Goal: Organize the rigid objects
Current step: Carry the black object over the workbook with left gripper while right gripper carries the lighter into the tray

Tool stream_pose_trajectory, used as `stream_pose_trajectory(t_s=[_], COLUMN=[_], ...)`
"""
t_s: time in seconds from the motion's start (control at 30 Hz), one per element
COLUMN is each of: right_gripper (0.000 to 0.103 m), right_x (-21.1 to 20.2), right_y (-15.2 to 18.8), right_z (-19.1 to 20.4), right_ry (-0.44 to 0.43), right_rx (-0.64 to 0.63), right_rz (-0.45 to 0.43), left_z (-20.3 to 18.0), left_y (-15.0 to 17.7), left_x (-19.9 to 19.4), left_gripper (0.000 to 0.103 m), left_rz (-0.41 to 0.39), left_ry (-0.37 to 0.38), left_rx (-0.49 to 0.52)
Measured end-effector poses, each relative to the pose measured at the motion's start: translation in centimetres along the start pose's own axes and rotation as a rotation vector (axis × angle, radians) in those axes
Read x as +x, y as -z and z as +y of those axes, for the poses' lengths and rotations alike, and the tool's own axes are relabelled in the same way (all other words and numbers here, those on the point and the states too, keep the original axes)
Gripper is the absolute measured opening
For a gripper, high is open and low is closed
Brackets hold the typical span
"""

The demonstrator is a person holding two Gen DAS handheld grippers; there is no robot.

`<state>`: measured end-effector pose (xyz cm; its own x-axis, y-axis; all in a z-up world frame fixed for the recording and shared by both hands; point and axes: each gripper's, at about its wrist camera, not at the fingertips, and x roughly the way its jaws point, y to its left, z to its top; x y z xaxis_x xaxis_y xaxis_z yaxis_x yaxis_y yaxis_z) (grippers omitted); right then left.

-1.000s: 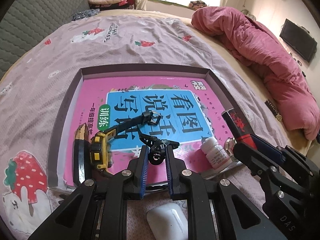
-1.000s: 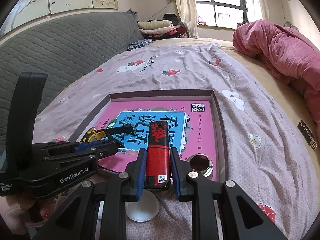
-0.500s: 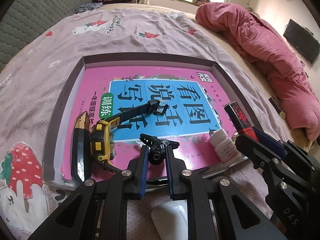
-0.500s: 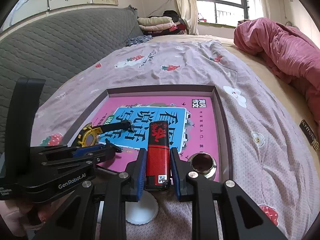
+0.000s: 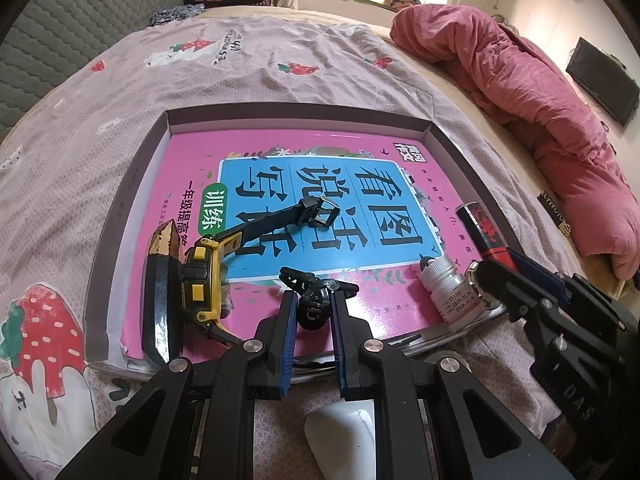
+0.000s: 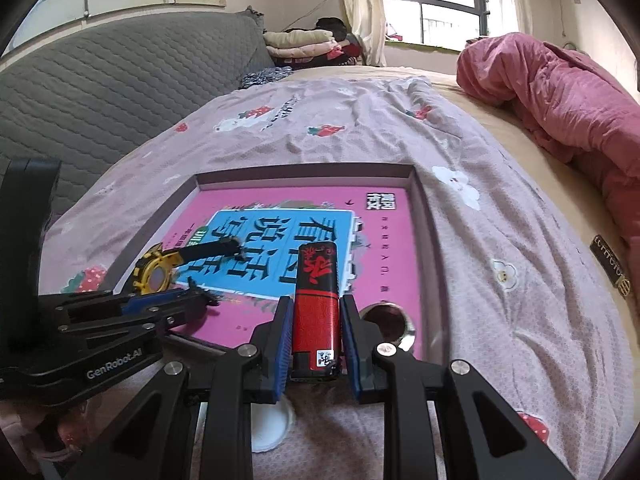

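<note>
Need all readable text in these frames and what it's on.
"看图说话写话": book cover, blue panel.
"训练": green oval on the book.
"GenRobot.AI": left gripper body, right wrist view.
"DAS": right gripper body, left wrist view.
Bottle label: printed dates, too small to read.
Lighter: red character and code sticker, unreadable.
Bedsheet print: blurred.

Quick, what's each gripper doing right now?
Left gripper: shut on a small black clip.
Right gripper: shut on a red and black lighter.
</note>
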<state>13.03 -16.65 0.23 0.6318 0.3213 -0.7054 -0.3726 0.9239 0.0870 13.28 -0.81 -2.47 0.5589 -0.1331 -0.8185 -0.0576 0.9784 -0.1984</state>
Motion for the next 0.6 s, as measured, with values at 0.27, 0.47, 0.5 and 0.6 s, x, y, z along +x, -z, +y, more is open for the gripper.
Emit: stream_pose_trajectory(t_s=[0.27,0.47,0.5,0.6], right_gripper=[0.024,0.024,0.024,0.024], right_x=[-0.4,0.0,0.0,0.1], right_y=[0.0,0.0,0.1,0.1], right_z=[-1.0,-2.1,-2.2,-2.4], right_ry=[0.039,0.054,0.053,0.05], right_rx=[-0.002,0.027,0.032,0.035], right_rz=[-0.014,0.003,0.003,0.002], left_z=[0.0,0.1,0.1,0.1], left_y=[0.0,-0.1,-0.1,-0.1], left_x=[0.0,0.0,0.0,0.1], left_gripper=[0.016,0.016,0.016,0.016], left_rz=[0.0,0.002,0.002,0.002], left_ry=[0.0,0.001,0.002,0.001], left_rx=[-0.002,-0.003,-0.004,-0.004])
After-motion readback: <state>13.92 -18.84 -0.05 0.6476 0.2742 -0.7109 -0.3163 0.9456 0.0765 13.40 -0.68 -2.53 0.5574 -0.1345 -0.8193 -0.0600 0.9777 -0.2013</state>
